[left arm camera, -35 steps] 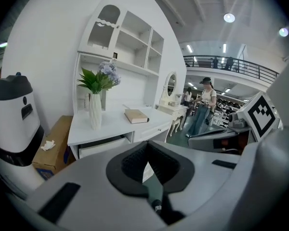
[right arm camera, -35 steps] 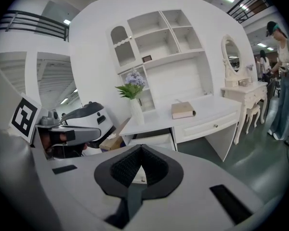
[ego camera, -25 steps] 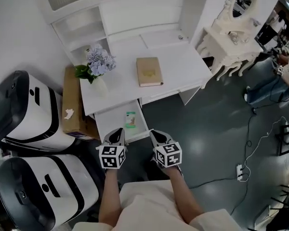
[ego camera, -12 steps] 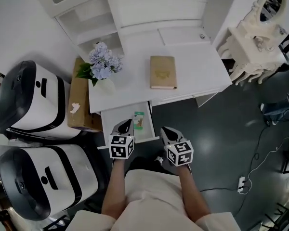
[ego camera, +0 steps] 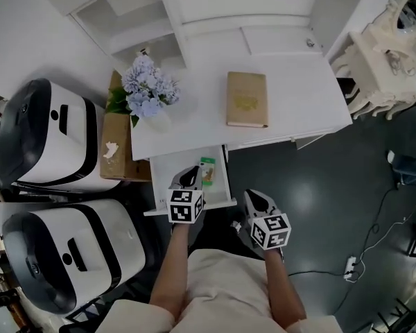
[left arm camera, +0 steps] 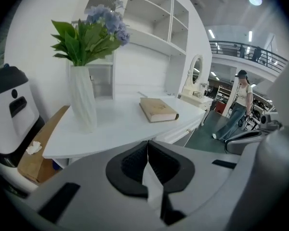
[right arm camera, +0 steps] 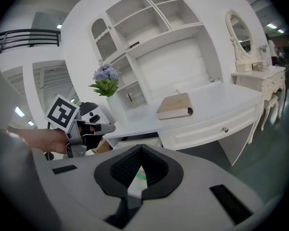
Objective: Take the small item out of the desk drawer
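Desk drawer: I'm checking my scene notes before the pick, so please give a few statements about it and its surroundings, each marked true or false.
The drawer is open. True.
The book lies closed on the desk. True.
The small green item lies on the desk beside the book. False: it lies inside the drawer.
The left gripper has its jaws clamped on the item. False: its jaws are shut on nothing.

I see the small item (ego camera: 207,171) in the drawer (ego camera: 165,179), pulled out under the left end of the desk (ego camera: 305,109); on top, flower vase (ego camera: 149,94) left of the book (ego camera: 247,100); cardboard box (ego camera: 115,151) left of the drawer
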A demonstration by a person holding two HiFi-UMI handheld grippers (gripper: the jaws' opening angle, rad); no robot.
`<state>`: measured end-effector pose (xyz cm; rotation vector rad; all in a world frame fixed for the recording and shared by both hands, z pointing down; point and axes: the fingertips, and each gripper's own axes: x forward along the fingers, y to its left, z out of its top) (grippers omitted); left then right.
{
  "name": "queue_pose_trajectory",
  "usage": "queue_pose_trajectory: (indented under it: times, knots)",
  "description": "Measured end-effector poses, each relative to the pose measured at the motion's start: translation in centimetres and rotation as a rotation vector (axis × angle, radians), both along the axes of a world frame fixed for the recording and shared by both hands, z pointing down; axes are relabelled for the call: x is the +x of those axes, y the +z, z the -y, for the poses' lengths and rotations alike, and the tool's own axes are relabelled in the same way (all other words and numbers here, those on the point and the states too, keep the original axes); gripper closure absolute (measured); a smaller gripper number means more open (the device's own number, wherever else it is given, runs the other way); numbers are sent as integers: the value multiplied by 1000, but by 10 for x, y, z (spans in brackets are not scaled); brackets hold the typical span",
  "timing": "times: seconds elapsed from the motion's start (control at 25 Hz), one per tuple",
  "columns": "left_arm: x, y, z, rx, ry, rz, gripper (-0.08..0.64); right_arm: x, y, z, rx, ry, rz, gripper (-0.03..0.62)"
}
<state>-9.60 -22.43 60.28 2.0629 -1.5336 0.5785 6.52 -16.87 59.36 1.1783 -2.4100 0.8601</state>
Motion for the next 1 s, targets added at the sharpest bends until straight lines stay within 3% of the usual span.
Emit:
queue_pose_trajectory:
  times: [0.12,0.4,0.72,1.0]
  knots:
    - [6,28,5,-56,18,-23,541,1,9,5,-20,-8,-26,568]
    - [-2,100,31,-174,44,15,506,0,36,18,-82,-12,-59,568]
    - [-5,177,47,-316,-13,-79,449,-8,63,37,-121,-39,-113,568]
    - [-7,242,39,-402,6,-22,371,-18,81,50,-142,-78,-144,568]
